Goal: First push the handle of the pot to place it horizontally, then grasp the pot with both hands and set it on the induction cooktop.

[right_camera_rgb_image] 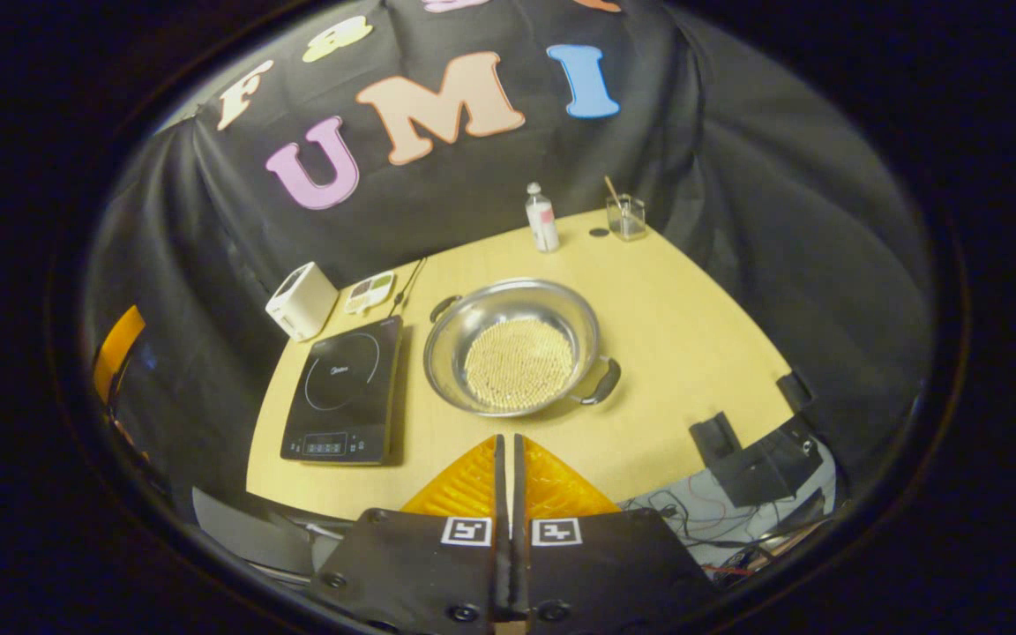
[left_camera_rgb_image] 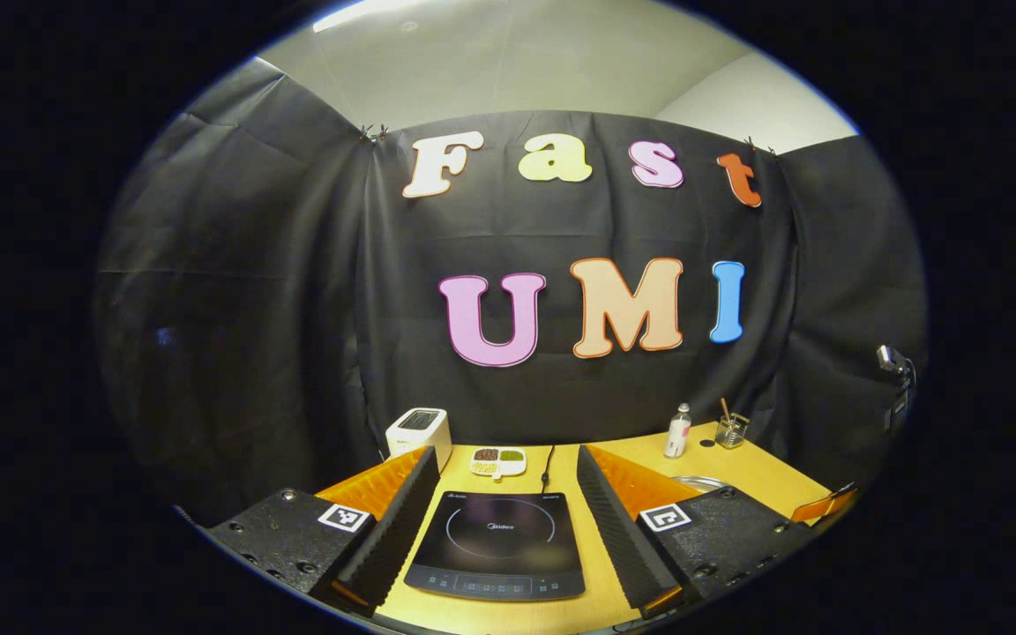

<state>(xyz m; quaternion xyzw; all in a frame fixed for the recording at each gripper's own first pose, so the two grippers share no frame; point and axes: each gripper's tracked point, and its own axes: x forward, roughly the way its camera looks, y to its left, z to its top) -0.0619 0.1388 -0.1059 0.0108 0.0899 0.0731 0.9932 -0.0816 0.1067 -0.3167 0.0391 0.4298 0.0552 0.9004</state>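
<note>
A steel pot (right_camera_rgb_image: 515, 348) with pale grains in its bottom stands on the yellow table, just right of the black induction cooktop (right_camera_rgb_image: 345, 388). Its two dark handles lie on a diagonal, one at the far left (right_camera_rgb_image: 444, 306) and one at the near right (right_camera_rgb_image: 601, 384). My right gripper (right_camera_rgb_image: 508, 441) is shut with nothing in it, above the table's front edge and short of the pot. My left gripper (left_camera_rgb_image: 506, 452) is open wide, with the cooktop (left_camera_rgb_image: 497, 542) showing between its fingers. A sliver of the pot's rim (left_camera_rgb_image: 698, 482) shows past its right finger.
A white toaster (right_camera_rgb_image: 301, 302) and a small divided dish (right_camera_rgb_image: 369, 293) sit behind the cooktop, whose cord runs back. A bottle (right_camera_rgb_image: 541, 219) and a glass with a stick (right_camera_rgb_image: 626, 218) stand at the table's far edge. Black brackets (right_camera_rgb_image: 750, 459) hang off the right front corner.
</note>
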